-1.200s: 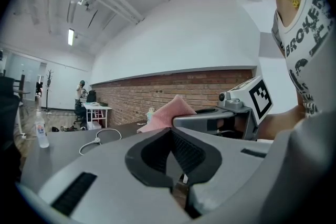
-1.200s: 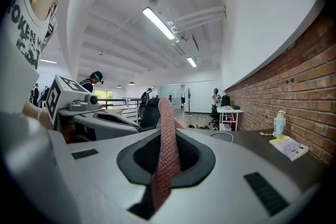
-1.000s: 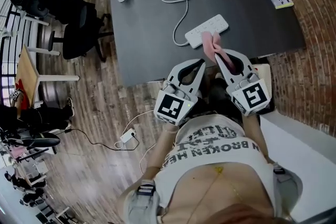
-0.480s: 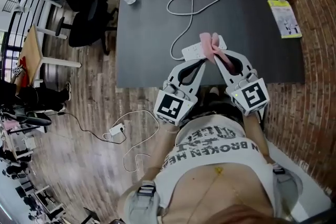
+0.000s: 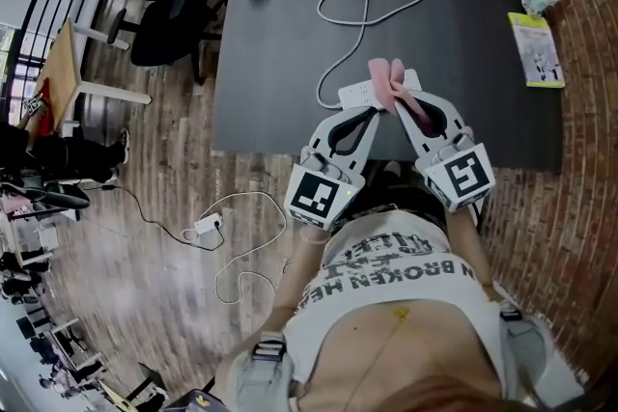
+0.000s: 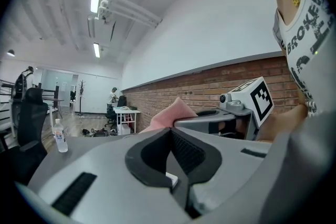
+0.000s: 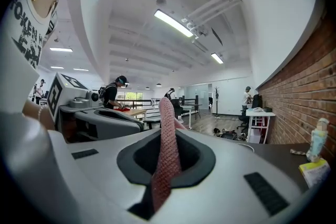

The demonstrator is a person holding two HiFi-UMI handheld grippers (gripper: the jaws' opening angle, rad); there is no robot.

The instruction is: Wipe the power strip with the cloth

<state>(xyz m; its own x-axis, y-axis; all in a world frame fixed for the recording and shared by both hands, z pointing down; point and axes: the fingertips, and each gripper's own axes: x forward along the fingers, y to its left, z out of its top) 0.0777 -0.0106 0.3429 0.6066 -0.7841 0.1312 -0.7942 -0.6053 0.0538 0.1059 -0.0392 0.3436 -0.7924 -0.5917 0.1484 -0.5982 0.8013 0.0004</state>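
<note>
Half the power strip (image 5: 353, 95) hides behind cloth (image 5: 387, 79) clamped in the right tongs (image 5: 399, 103).

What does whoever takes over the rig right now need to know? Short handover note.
Grippers: the left gripper has its jaws shut with nothing in them. The right gripper has its jaws shut on the pink cloth.
Things: the power strip lies near the front edge of the dark table. From the head view the cloth overlaps its middle, but contact cannot be confirmed.
Done: the cloth is gripped and brought to the strip.
Left: wipe along the strip. How much is already wiped cannot be told.
</note>
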